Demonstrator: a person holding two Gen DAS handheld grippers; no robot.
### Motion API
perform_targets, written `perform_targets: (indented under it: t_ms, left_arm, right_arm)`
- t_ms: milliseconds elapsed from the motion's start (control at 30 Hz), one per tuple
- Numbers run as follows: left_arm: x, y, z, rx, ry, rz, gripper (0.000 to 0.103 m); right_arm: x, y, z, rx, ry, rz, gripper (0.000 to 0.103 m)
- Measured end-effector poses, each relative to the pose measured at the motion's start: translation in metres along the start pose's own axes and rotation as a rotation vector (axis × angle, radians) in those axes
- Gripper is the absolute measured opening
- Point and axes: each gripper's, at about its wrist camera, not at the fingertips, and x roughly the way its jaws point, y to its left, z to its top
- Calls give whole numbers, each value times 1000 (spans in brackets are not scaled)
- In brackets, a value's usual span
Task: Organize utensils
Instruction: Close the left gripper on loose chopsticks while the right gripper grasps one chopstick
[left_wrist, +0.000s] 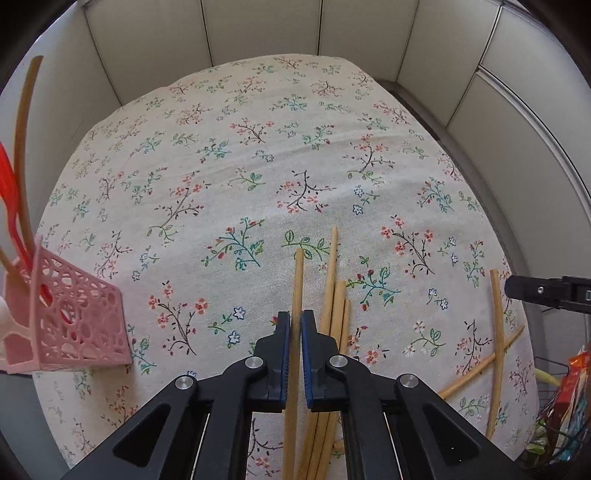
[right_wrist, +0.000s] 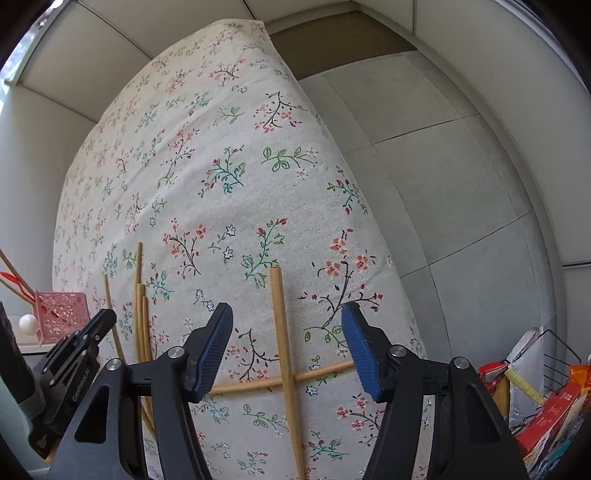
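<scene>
Left wrist view: the left gripper (left_wrist: 295, 325) is clenching one wooden chopstick (left_wrist: 296, 280) beside a chopstick bundle (left_wrist: 334, 306) near the tablecloth's (left_wrist: 221, 147) front edge. The right gripper (right_wrist: 288, 332) is standing released, straddling two crossed chopsticks (right_wrist: 282, 332) near the right edge.

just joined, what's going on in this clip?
A person with a claw in each hand is sorting chopsticks on a floral tablecloth. The left claw is shut on one chopstick, beside a loose bundle. The right claw is open over a crossed pair, not gripping. A pink holder at the left already holds some utensils.
</scene>
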Motion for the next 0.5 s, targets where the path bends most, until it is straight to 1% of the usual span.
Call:
perform_targets:
  t_ms: [33,133,300,467,500]
  left_arm:
    - [-5,0,0,-2,-8,-5,5]
    - [-17,3,-2,-16,-34,-19,5]
    - [-26,11,-6,-36,-50,-36,5]
    - [-36,12,-11,-39,-71,-49,5]
    - [-40,11,-12,-37,-78,-50,5]
  right_arm:
    - [4,1,1,4,9,1,44]
    - [16,2,5,12,45,1,32]
    - [28,8,4,-17,89,-31,21]
    - [30,7,3,-24,87,-39,12]
    - [30,6,3,-20,88,-35,9]
